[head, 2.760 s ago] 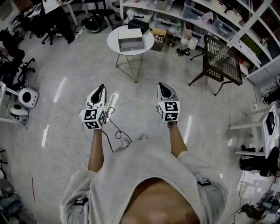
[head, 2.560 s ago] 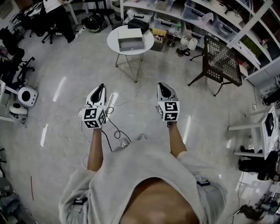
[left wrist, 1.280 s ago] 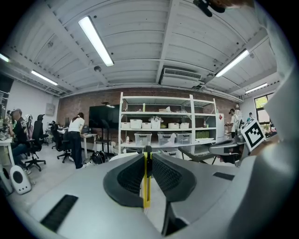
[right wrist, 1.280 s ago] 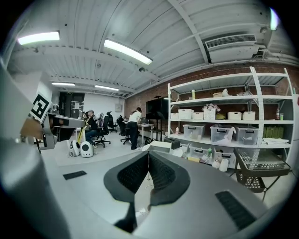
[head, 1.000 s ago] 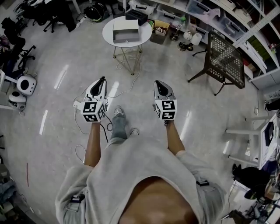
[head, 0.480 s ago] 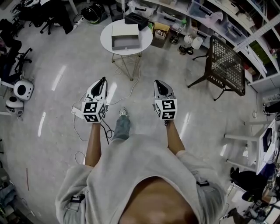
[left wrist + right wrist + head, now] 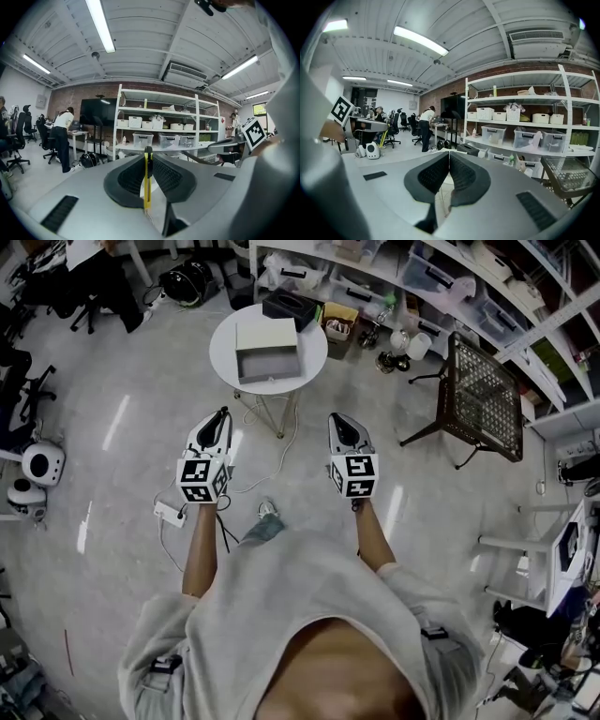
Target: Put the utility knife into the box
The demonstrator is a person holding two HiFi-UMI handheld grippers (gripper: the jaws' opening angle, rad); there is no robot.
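Observation:
In the left gripper view a yellow utility knife (image 7: 147, 183) stands on edge, clamped between the jaws of my left gripper (image 7: 147, 152). The head view shows this gripper (image 7: 221, 416) held out over the floor, short of the round white table (image 7: 225, 326). An open grey box (image 7: 268, 350) lies on that table, its inside showing nothing. My right gripper (image 7: 337, 418) is level with the left one, to the right. In its own view the right gripper (image 7: 449, 154) has its jaws pressed together with nothing between them.
A black mesh chair (image 7: 484, 382) stands to the right of the table. Shelves with storage bins (image 7: 450, 282) run along the back. A power strip (image 7: 171, 513) and cables lie on the floor by my left arm. A white device (image 7: 42, 463) sits at far left.
The person has walked forward, so the table and box now lie closer to the grippers. Both grippers keep the same pose and grip.

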